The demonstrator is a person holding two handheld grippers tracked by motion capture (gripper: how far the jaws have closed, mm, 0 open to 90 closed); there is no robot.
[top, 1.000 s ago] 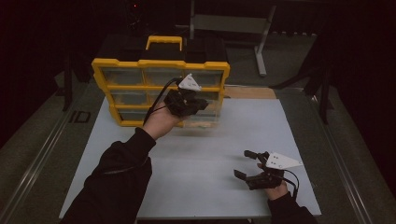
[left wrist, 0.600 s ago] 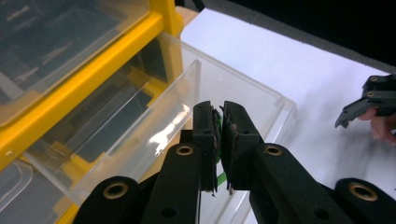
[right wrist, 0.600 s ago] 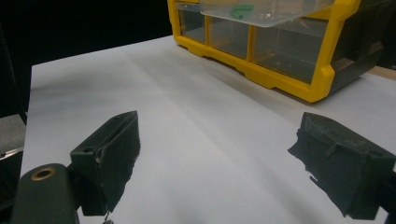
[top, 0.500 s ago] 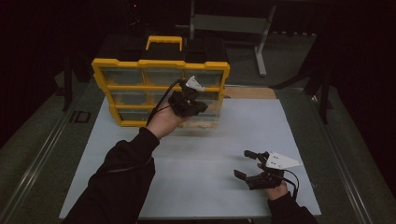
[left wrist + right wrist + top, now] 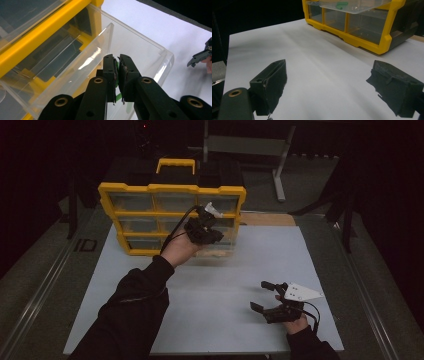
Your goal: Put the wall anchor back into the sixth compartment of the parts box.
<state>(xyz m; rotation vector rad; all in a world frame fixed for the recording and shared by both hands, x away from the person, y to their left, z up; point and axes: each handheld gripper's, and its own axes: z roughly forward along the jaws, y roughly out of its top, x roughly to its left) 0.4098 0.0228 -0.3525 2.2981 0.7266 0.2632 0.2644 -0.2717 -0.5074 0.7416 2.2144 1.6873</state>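
Barely shifted: left hand-held gripper [image 5: 117, 75] clamped on clear drawer [image 5: 140, 47] front wall; right hand-held gripper [image 5: 270, 296] wide, resting low

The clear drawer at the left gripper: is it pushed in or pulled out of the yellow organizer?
Pulled out. The clear drawer juts from the yellow organizer over the white table; the left gripper pinches its front wall.

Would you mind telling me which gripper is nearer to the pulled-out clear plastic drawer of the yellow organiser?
Left. The left gripper is shut on the front wall of the clear plastic drawer; the right gripper rests open on the white table, well apart from it.
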